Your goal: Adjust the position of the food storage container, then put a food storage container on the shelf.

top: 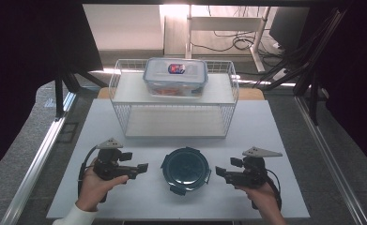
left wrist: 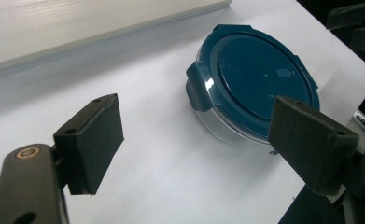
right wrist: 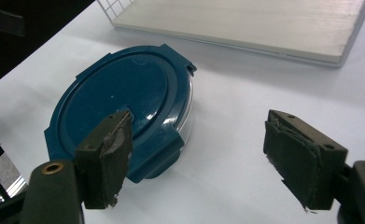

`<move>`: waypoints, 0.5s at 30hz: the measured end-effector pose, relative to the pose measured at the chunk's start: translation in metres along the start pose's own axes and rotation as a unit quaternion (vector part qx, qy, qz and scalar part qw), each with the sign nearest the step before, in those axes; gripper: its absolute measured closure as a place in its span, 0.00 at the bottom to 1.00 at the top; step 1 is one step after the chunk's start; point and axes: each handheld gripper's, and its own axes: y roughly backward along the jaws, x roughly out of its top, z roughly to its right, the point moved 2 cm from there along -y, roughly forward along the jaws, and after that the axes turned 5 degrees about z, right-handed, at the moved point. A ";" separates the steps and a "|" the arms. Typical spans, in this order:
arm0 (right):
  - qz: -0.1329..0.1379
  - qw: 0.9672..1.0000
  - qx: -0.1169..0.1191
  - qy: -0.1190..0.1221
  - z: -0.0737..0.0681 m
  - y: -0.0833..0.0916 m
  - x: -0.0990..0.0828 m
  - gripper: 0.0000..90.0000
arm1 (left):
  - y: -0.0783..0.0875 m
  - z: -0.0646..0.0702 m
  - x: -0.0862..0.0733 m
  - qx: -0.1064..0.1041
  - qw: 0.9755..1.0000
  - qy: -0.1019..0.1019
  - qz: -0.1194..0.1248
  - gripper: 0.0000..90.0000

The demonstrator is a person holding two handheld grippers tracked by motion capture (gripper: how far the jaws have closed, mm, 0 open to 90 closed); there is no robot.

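The round container (top: 186,169) sits on the desk (top: 139,197) midway between the left gripper (top: 142,167) and right gripper (top: 218,171), both fingers wide apart and empty.

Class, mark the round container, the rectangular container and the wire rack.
round container (top: 186,168), high view, middle of its blue lid
rectangular container (top: 175,75), high view, its clear lid
wire rack (top: 117,110), high view, left front wire wall

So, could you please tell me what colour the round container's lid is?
Dark teal-blue lid, best seen in the left gripper view.

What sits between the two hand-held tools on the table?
A round container with a dark blue clip lid sits between the left tool and right tool, touching neither, as the high view shows.
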 end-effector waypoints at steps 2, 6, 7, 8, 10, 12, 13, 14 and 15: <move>-0.002 1.000 -0.002 -0.004 -0.001 0.001 -0.003 0.25 | -0.002 -0.002 0.001 -0.002 1.000 0.008 0.002 0.17; -0.001 1.000 0.000 -0.004 -0.002 0.002 -0.004 0.25 | -0.006 -0.004 0.000 -0.004 1.000 0.015 -0.003 0.16; 0.001 1.000 0.000 -0.007 -0.002 0.002 -0.004 0.25 | -0.007 -0.005 0.000 -0.006 1.000 0.015 -0.004 0.15; 0.002 1.000 0.001 -0.007 -0.002 0.002 -0.004 0.25 | -0.007 -0.005 -0.001 -0.005 1.000 0.017 -0.004 0.15; 0.002 1.000 0.001 -0.008 -0.003 0.002 -0.004 0.24 | -0.007 -0.005 -0.001 -0.007 1.000 0.018 -0.002 0.15; 0.002 1.000 0.000 -0.007 -0.004 0.001 -0.004 0.24 | -0.007 -0.004 -0.001 -0.009 1.000 0.018 -0.002 0.15; 0.002 1.000 0.002 -0.009 -0.005 0.001 -0.004 0.24 | -0.007 -0.004 -0.001 -0.010 1.000 0.016 -0.003 0.15; 0.003 1.000 0.003 -0.009 -0.005 0.001 -0.004 0.24 | -0.008 -0.003 -0.001 -0.013 1.000 0.016 -0.004 0.16; 0.003 1.000 0.005 -0.010 -0.006 0.001 -0.004 0.24 | -0.009 -0.003 -0.001 -0.016 1.000 0.014 -0.005 0.16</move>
